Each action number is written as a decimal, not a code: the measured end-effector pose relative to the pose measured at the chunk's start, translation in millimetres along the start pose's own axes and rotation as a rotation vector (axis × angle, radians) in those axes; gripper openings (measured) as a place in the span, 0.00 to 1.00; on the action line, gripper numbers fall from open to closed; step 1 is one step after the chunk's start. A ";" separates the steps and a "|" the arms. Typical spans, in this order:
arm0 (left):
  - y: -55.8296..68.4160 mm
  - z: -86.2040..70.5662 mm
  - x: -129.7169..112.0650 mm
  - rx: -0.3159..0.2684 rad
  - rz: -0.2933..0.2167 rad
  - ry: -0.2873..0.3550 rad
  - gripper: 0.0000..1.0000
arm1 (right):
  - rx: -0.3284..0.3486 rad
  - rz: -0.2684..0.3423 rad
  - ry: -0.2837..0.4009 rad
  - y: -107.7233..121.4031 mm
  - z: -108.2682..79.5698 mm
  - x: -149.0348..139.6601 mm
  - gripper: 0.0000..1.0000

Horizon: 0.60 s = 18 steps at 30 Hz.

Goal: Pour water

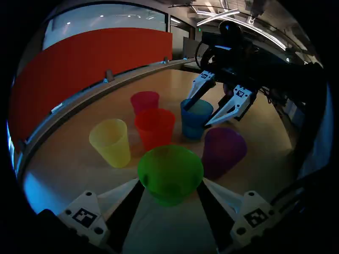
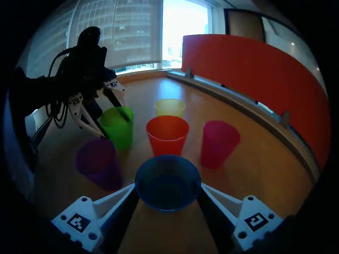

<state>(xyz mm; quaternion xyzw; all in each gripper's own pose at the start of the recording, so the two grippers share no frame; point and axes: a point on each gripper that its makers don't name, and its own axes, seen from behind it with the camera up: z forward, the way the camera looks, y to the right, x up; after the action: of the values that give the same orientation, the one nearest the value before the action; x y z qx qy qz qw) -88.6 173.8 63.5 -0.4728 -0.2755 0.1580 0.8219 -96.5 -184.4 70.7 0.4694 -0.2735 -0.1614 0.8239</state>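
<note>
Left gripper view, nearest first: the left gripper (image 1: 170, 188) has its two fingers spread to cup width with the green cup (image 1: 169, 169) standing between them. This cup sits on the near side of the red cup (image 1: 154, 127), the middle one of the cluster. The fingers lie along both sides of the green cup, but I cannot tell whether they press on it. The hold looks meant to carry or steady the cup for a pour.

The yellow cup (image 1: 111, 142) stands to the left of the red cup and the purple cup (image 1: 222, 150) to its right, both apart from it. Beyond the red cup, the pink cup (image 1: 145, 101) is at far left and the blue cup (image 1: 195, 118) at far right.

The right gripper (image 1: 197, 115) straddles the blue cup from the far side, its jaws just as wide. In the right gripper view that cup fills the gap between the fingers, and again I cannot confirm a squeeze.

All six cups rest upright on the wooden table (image 1: 254, 135). The blue cup's inside looks dark and level, possibly water, though I cannot be sure. With one cup framed by each gripper, the pour seems not yet begun.
</note>
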 end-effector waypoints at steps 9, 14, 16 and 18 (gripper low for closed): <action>-1.3 -8.4 14.4 0.017 -0.011 0.040 0.83 | -0.018 0.000 0.030 0.6 -7.6 11.3 0.90; -6.0 -15.2 27.5 0.046 -0.020 0.072 0.83 | -0.036 0.014 0.068 3.7 -16.6 26.7 0.90; -8.7 -18.4 34.2 0.060 -0.028 0.090 0.84 | -0.044 0.017 0.084 4.8 -21.0 34.1 0.89; -11.5 -22.0 41.4 0.076 -0.035 0.108 0.83 | -0.053 0.021 0.100 5.7 -25.6 41.6 0.89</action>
<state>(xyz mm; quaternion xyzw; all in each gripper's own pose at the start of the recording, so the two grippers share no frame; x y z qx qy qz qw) -42.3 174.4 77.3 -0.4441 -0.2329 0.1281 0.8556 -47.9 -185.7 77.6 0.4523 -0.2325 -0.1363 0.8502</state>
